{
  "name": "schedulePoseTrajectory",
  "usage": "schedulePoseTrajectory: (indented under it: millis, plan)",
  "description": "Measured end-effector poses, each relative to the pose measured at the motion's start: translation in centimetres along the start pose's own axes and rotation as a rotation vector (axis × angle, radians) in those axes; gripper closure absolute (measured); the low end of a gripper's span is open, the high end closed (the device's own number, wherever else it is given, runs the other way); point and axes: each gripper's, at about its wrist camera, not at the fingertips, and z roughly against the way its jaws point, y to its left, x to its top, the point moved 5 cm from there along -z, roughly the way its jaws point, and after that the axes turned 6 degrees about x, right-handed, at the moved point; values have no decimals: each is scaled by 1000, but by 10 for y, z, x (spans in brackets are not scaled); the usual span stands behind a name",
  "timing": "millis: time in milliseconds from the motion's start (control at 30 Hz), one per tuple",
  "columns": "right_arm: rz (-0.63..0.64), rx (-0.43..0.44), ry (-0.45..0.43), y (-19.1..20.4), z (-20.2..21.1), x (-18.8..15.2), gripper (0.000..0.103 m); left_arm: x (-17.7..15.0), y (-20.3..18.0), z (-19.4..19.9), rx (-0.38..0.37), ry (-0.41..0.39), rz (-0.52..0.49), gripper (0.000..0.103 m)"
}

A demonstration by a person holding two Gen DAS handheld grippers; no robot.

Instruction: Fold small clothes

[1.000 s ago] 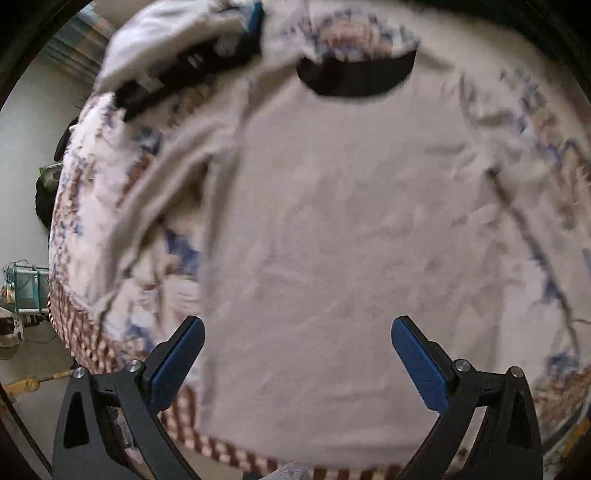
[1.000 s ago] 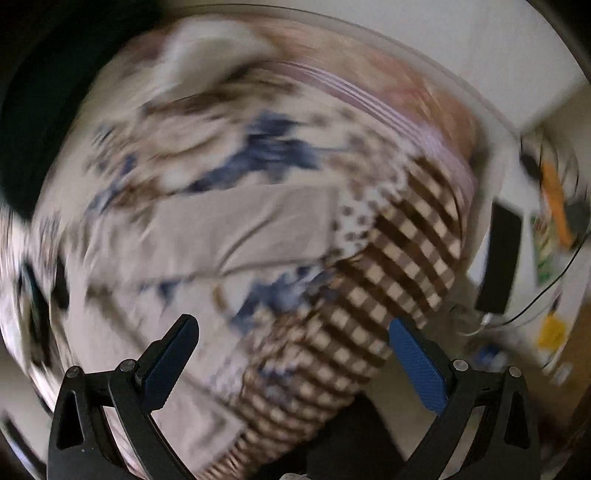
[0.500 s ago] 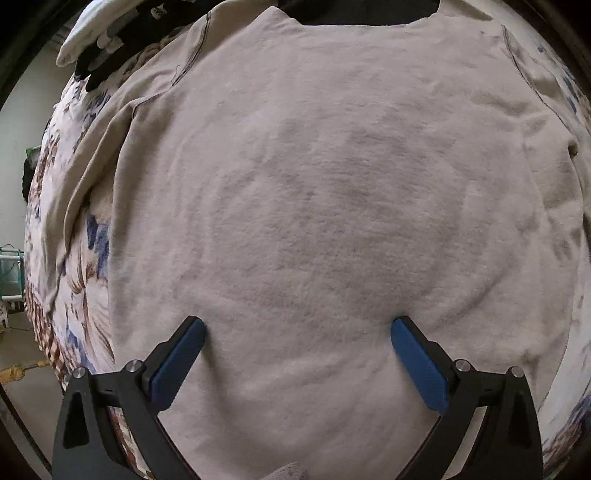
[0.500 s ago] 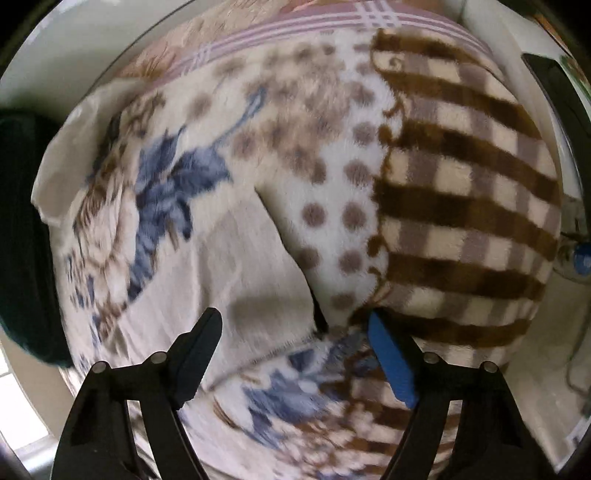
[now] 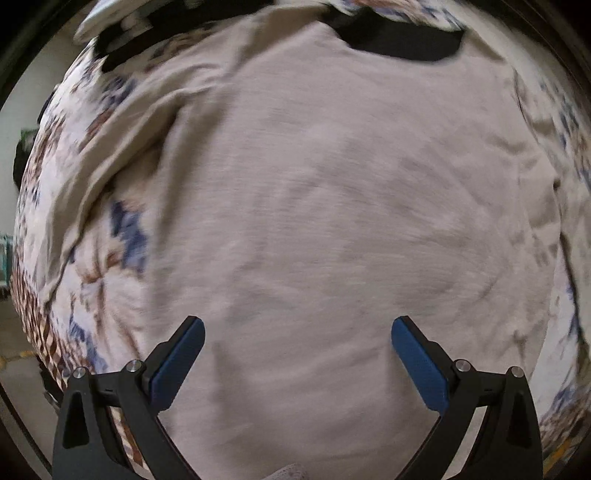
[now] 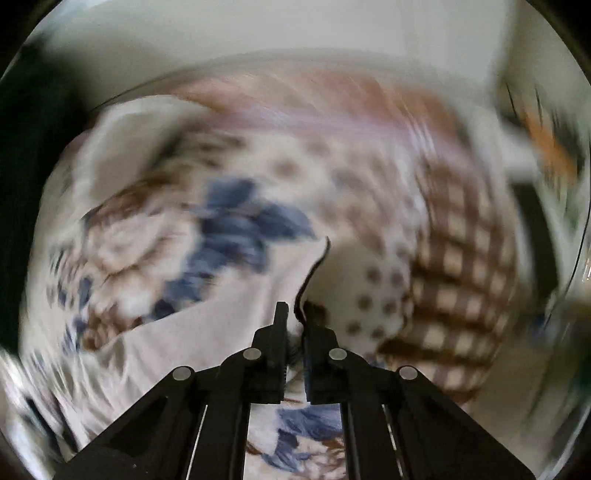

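Observation:
A beige long-sleeved top (image 5: 332,221) lies spread flat on a patterned blanket (image 5: 96,280), its dark neck opening (image 5: 402,37) at the far side. My left gripper (image 5: 297,350) is open and empty, hovering over the top's lower body. In the right wrist view my right gripper (image 6: 295,325) is shut on the end of the top's sleeve (image 6: 229,317), lifting its cuff edge off the blanket (image 6: 229,221). The view is blurred by motion.
The blanket has blue flowers, brown dots and a brown checked border (image 6: 461,280). Folded light and dark clothes (image 5: 122,33) lie at the far left corner. Floor and blurred clutter (image 6: 546,147) lie beyond the bed's right edge.
My right gripper has closed on the sleeve end and raised it. My left gripper has pulled back from the top, so more blanket shows at its sides.

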Motion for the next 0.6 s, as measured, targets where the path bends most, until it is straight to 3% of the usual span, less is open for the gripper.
schedulePoseTrajectory:
  millis: [133,267,333,467,600]
  plan:
    - [274,113,-70,90,50,1,96,0,63,14,-14,-8,94,0]
    - [620,267,-87,203,102,-52,96,-7,135,24,-11,-10,206,0]
    - [837,337,-84,264,120,-109,97,-15,175,26,5,-11,274,0]
    - [1209,440,-16,328,133,-251,97,-45,255,19,66,6,405,0]
    - [1626,461,100,326,128,-412,97,-81,292,0,106,55,495,0]
